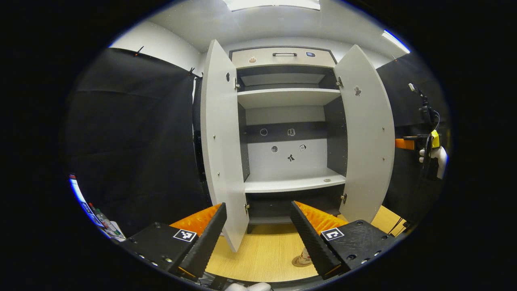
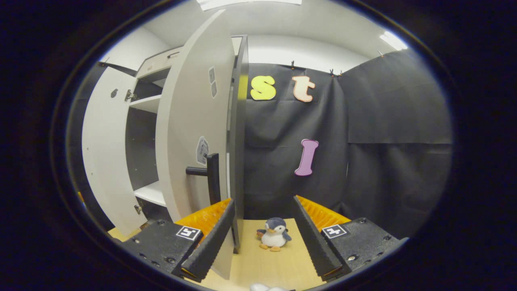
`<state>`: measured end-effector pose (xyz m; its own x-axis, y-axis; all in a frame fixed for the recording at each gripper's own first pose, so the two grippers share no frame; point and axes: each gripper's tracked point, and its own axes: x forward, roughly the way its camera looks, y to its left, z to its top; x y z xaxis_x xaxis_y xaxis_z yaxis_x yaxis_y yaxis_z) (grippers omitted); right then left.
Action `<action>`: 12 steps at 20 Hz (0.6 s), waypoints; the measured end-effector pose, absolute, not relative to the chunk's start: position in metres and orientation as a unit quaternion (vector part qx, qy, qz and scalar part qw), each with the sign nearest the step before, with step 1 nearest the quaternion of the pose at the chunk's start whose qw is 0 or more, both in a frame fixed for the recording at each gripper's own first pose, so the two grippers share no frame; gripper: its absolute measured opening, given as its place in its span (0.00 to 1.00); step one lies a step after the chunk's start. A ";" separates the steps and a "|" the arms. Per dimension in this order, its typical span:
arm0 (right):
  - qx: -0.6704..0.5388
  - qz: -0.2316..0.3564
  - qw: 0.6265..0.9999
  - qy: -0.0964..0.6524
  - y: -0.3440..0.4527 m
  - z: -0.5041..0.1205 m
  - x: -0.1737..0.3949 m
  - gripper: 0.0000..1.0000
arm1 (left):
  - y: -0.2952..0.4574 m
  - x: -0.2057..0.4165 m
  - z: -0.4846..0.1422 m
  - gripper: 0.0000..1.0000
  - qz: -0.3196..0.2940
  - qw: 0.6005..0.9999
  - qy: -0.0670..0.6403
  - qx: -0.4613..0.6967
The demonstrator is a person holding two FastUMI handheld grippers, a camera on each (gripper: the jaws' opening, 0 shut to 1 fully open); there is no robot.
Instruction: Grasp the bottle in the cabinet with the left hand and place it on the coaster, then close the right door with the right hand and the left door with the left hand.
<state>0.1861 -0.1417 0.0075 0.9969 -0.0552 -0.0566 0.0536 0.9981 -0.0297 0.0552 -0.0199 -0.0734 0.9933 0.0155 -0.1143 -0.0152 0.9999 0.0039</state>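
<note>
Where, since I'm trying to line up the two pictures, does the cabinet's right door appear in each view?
Left gripper view: the right door stands open right of centre, its inner face toward the camera.
Right gripper view: the right door stands left of centre, close up, its outer face and dark handle showing.
Shared landmark: the open left door, left of centre in the left gripper view and at the far left in the right gripper view.

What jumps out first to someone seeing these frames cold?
The tall white two-door cabinet stands wide open at centre of the left gripper view, its shelves bare, both doors swung out. In the right gripper view, the right door's dark bar handle sits just ahead of the open right tool. A small grey-and-white plush penguin stands on the light wooden tabletop between that tool's fingers.
</note>
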 end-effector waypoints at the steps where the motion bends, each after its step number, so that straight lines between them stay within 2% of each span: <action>1: -0.015 -0.025 0.999 0.030 -0.138 0.007 0.185 0.94 | -0.018 0.055 -0.073 0.96 0.009 0.998 0.057 0.001; 12: -0.015 0.030 0.999 0.027 -0.062 0.004 0.189 0.95 | 0.014 0.027 -0.085 0.96 0.051 0.996 0.076 0.006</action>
